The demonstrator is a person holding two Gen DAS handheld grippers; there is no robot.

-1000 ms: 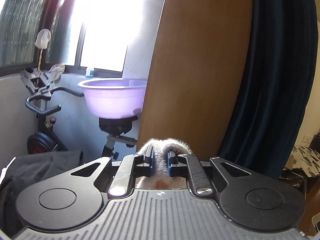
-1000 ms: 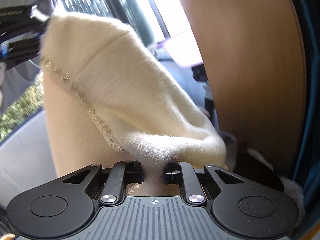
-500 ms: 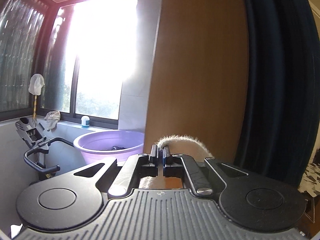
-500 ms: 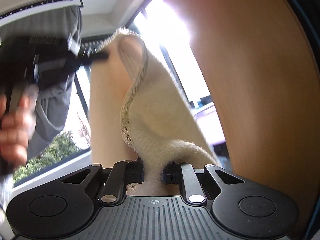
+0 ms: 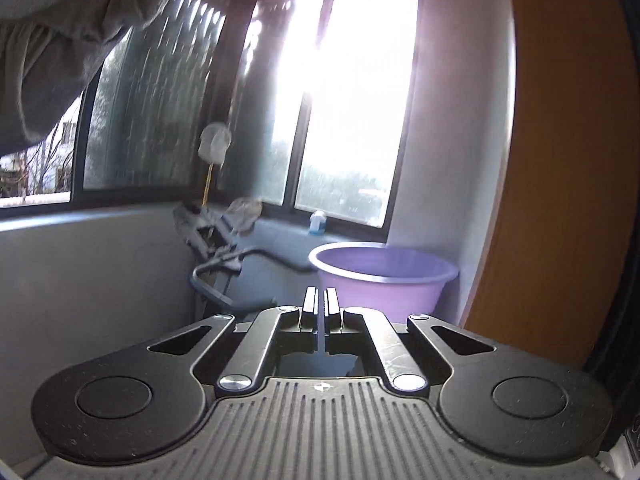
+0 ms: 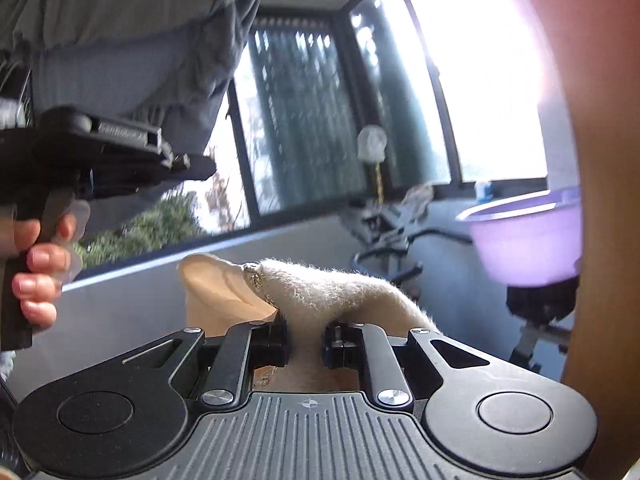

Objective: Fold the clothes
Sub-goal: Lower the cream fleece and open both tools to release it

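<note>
Indoors, right gripper [image 6: 306, 338] pinches fuzzy cream garment [image 6: 332, 292]; left gripper [image 5: 320, 310] closed, empty, facing window [image 5: 340, 112].

Bright corner window [image 5: 352, 92] (glare), purple basin [image 5: 384, 276], wooden panel [image 5: 560, 160].

A purple plastic basin [image 5: 384, 276] sits near the corner of the room, beside a tall wooden panel [image 5: 560, 184]. Behind it, a small blue-and-white bottle [image 5: 318, 222] stands on the window ledge [image 5: 352, 234]. An exercise bike [image 5: 218, 248] stands left of the basin, its handlebars reaching toward it. Bright daylight fills the window [image 5: 352, 92].
</note>
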